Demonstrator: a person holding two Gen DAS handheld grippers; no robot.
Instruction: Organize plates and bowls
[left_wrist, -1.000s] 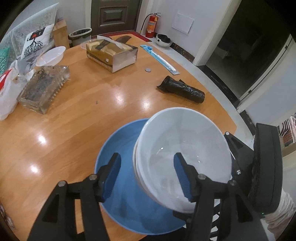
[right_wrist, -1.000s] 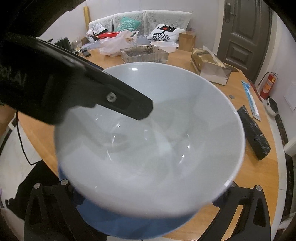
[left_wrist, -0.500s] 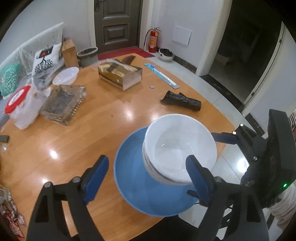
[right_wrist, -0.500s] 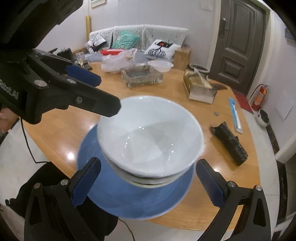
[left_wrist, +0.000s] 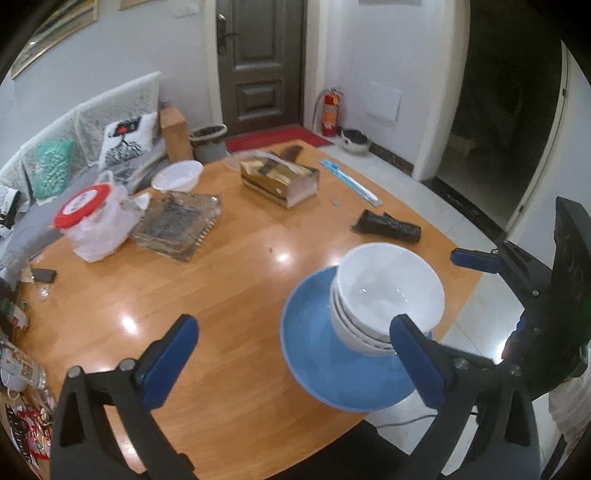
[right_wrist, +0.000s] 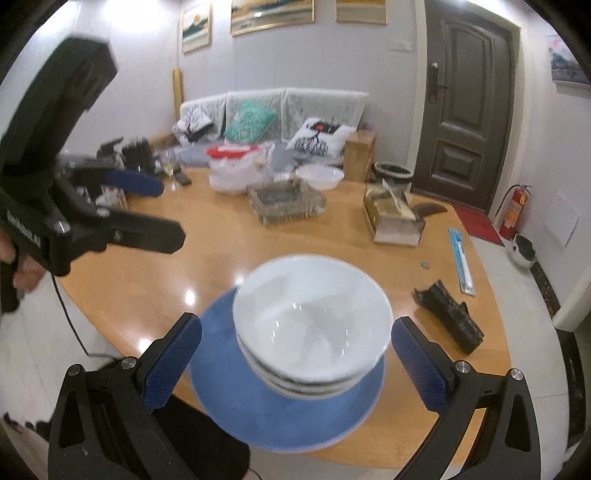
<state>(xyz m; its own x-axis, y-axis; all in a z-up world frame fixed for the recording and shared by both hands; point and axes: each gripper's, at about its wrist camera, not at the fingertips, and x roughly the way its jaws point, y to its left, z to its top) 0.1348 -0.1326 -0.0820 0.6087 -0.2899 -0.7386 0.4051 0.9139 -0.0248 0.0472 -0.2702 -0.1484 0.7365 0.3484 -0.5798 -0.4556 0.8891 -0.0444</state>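
Nested white bowls (left_wrist: 388, 295) sit on blue plate (left_wrist: 332, 376) overhanging round table edge (left_wrist: 258, 435) — nudge could tip it off. Left gripper (left_wrist: 295, 354) jaws opening, empty; right gripper (right_wrist: 295, 358) spread, empty. Stray bowl (left_wrist: 177, 176) remains far side.

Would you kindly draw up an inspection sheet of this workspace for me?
Surface: round wooden table, glossy, with lamp glare.
Job's things: stack of white bowls on blue plate at the near edge, the plate overhanging the edge; lone white bowl at the far side.
Clutter: tissue box, glass tray, bagged red-lidded tub, black roll, blue packet.
Grippers: left tongs opening, nothing between them; right tongs open, clear of the stack.
Cables: one black cord below the left tongs.
Surroundings: sofa, door, fire extinguisher.
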